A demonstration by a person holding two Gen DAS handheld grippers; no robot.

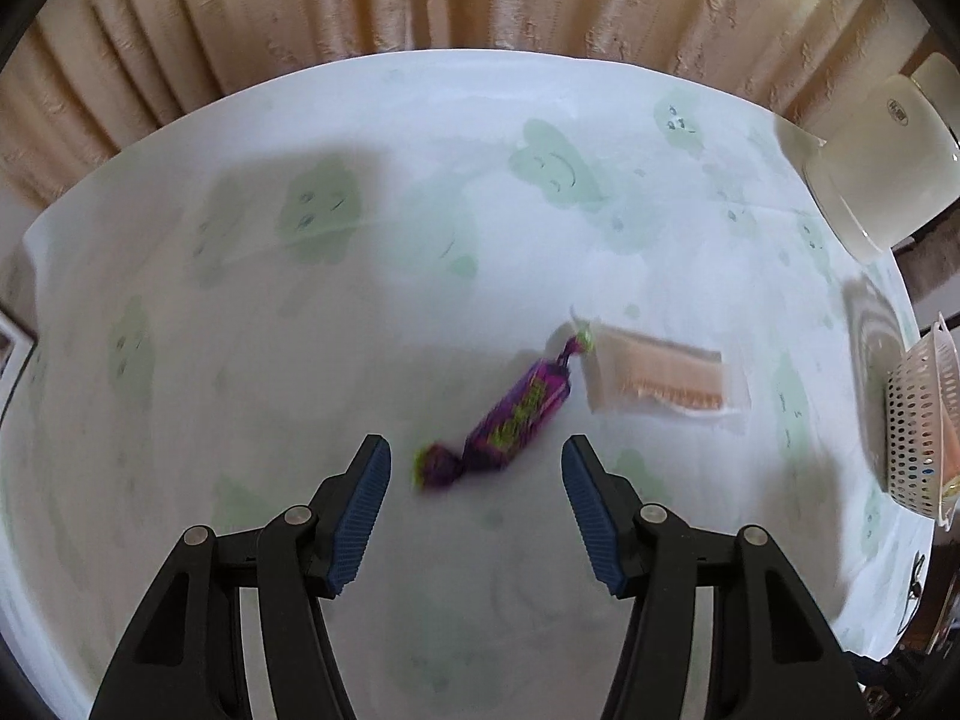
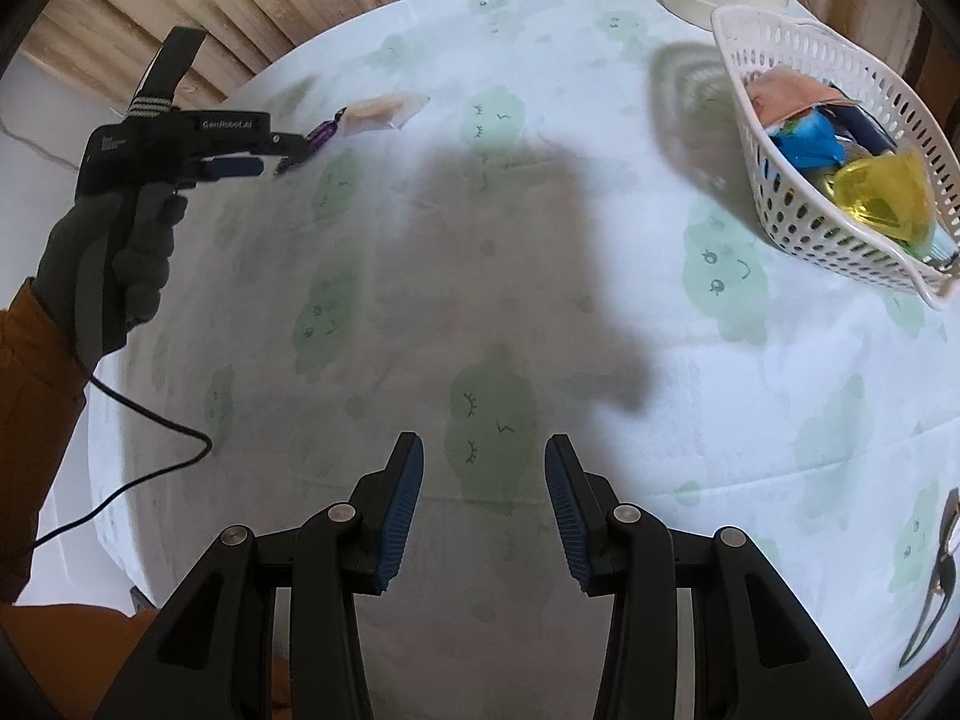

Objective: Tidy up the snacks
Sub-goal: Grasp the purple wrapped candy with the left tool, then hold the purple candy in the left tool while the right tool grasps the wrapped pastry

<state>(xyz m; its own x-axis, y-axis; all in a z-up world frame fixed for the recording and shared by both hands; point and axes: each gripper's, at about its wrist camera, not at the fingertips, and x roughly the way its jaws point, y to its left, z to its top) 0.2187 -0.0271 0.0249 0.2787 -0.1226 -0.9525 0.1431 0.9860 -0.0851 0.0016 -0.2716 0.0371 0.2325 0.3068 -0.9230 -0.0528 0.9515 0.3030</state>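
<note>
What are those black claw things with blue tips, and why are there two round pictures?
They are grabbers that a person holds, one in each hand, each with a small camera looking along its two fingers. The left camera shows the left gripper open above a purple candy; beside it lies a clear wafer packet. Both rest on the tablecloth with green clouds. The right camera shows the right gripper open and holding nothing. It also sees the gloved hand carrying the left grabber, and a white basket already holding a yellow packet and other snacks. Nothing is held yet.
</note>
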